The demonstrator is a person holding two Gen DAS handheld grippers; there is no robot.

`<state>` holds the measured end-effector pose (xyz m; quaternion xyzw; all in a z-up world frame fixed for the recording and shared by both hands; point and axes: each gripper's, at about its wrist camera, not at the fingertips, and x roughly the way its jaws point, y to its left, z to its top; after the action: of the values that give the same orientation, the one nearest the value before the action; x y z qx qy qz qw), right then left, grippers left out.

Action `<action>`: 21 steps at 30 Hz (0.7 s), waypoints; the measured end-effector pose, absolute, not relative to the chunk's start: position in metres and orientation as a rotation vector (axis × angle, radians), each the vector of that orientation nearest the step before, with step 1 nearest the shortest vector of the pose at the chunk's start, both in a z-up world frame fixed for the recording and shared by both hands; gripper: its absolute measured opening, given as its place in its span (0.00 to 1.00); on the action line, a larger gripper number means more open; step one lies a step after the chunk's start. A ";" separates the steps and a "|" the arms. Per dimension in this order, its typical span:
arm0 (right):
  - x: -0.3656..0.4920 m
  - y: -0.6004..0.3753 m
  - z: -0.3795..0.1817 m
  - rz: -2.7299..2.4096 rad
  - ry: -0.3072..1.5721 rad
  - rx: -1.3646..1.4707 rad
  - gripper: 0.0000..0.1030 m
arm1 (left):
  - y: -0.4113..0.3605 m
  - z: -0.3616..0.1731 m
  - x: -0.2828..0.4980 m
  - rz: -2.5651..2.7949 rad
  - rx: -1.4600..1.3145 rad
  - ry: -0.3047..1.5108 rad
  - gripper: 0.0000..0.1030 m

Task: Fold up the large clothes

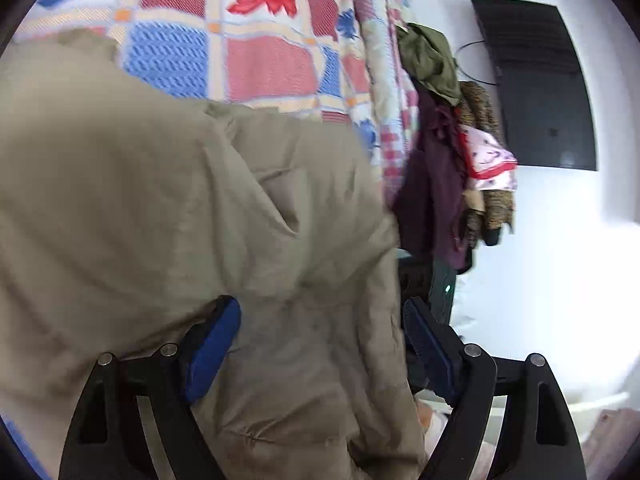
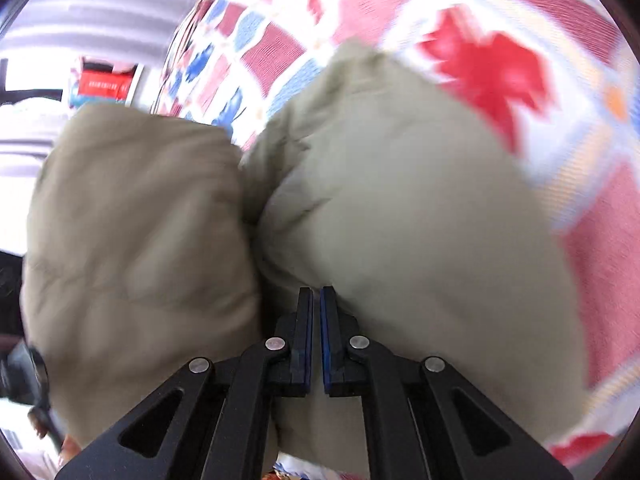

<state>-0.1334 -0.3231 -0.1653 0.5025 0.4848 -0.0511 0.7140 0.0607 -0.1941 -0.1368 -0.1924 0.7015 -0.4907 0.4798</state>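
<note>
- Khaki garment (image 1: 168,208) lies on the patchwork quilt (image 1: 264,60) of the bed. In left wrist view it fills the left and centre of the frame, and a thick fold runs from the near edge up and away, straight btwn the jaws.
- Left gripper (image 1: 322,344): jaws wide open. Left blue pad (image 1: 212,352) sits against or just over the cloth; right pad (image 1: 428,352) sits just off the fold's right edge, over the dark gap beside the bed. Nothing is pinched, so the cloth is straddled, not held.
- Far right in that view: hanging clothes (image 1: 448,152) and a dark wall panel (image 1: 536,84), well apart from the work and no part of the fold.
- Right wrist view: garment (image 2: 400,216) shows as two lobes w/ a dark crease btwn them, leading down toward the jaws. Left lobe bulges nearer the lens; right lobe lies out over the quilt (image 2: 500,68).
- Right gripper (image 2: 316,304): jaws nearly closed, only a thin slit btwn the pads. Cloth crowds the tips, so prob. pinching a thin layer at the crease, but the held edge itself isn't visible. View is motion-blurred.
- Judgement: the fold's long axis runs away from both grippers. Right looks like the hand w/ the hold; left must close on the straddled fold before it can lift or carry.
</note>
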 end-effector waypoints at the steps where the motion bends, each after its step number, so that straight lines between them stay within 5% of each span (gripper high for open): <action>1: -0.142 -0.329 -0.164 -0.125 1.072 1.121 0.04 | -0.193 -0.143 0.062 -1.196 -0.484 1.721 0.81; 8: -0.187 -0.331 -0.142 -0.200 1.076 1.099 0.09 | -0.217 -0.148 0.063 -1.133 -0.303 1.658 0.81; 9: -0.193 -0.330 -0.135 -0.193 1.056 1.105 0.20 | -0.221 -0.147 0.063 -1.127 -0.278 1.644 0.81; 12: -0.220 -0.331 -0.104 -0.178 0.957 1.107 0.78 | -0.227 -0.148 0.063 -1.109 -0.240 1.629 0.81; 21: -0.208 -0.292 -0.071 0.038 0.951 1.071 0.80 | -0.228 -0.100 0.062 -1.113 -0.181 1.478 0.81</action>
<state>-0.2079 -0.2918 -0.0709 0.4907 0.4357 0.0172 0.7544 0.0621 -0.2278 -0.1002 -0.0779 0.6373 -0.4796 0.5981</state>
